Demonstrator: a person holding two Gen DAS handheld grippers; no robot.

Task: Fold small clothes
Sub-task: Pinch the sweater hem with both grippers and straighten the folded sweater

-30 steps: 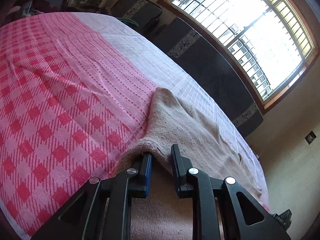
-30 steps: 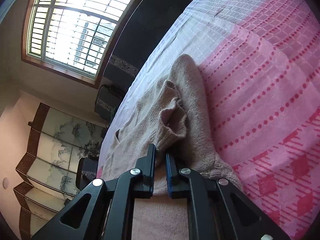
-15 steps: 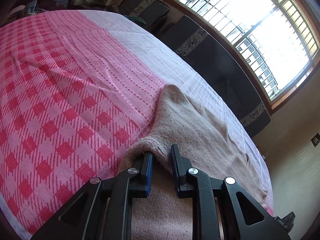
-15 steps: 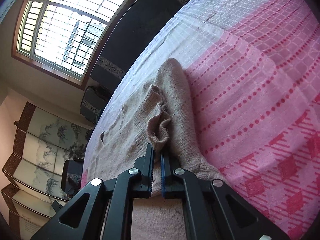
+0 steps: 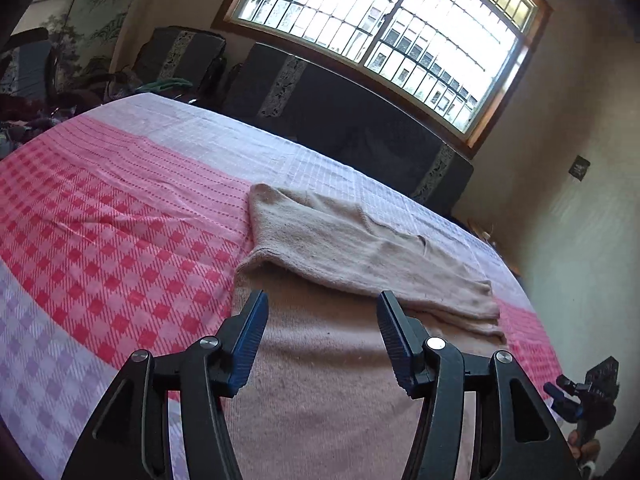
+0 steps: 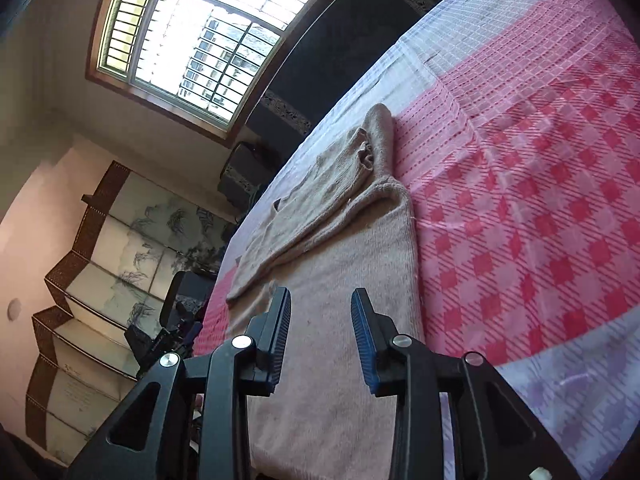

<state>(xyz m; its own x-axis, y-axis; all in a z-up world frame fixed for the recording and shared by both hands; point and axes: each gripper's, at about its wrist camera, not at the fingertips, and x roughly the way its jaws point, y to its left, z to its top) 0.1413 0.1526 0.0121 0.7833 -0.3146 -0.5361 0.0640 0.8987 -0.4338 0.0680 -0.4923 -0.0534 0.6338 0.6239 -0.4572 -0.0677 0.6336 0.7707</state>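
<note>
A beige knit sweater (image 5: 344,248) lies flat on the pink checked bedcover (image 5: 100,240). Its sleeve is folded across the body towards the right. My left gripper (image 5: 322,304) is open and empty, just above the sweater's lower body. In the right wrist view the same sweater (image 6: 340,280) lies along the bedcover (image 6: 540,200), with the folded sleeve running to the left. My right gripper (image 6: 320,304) is open and empty above the sweater's body. The right gripper also shows in the left wrist view (image 5: 592,388) at the bed's right edge.
A dark sofa (image 5: 360,128) stands beyond the bed under a large barred window (image 5: 380,24). A folding painted screen (image 6: 100,260) stands at the left in the right wrist view. Clutter lies at the far left of the bed (image 5: 24,116).
Both grippers were shut on the sweater's sleeve edge. Both have let go, opened wide and pulled back. The sleeve now lies folded flat across the sweater.
</note>
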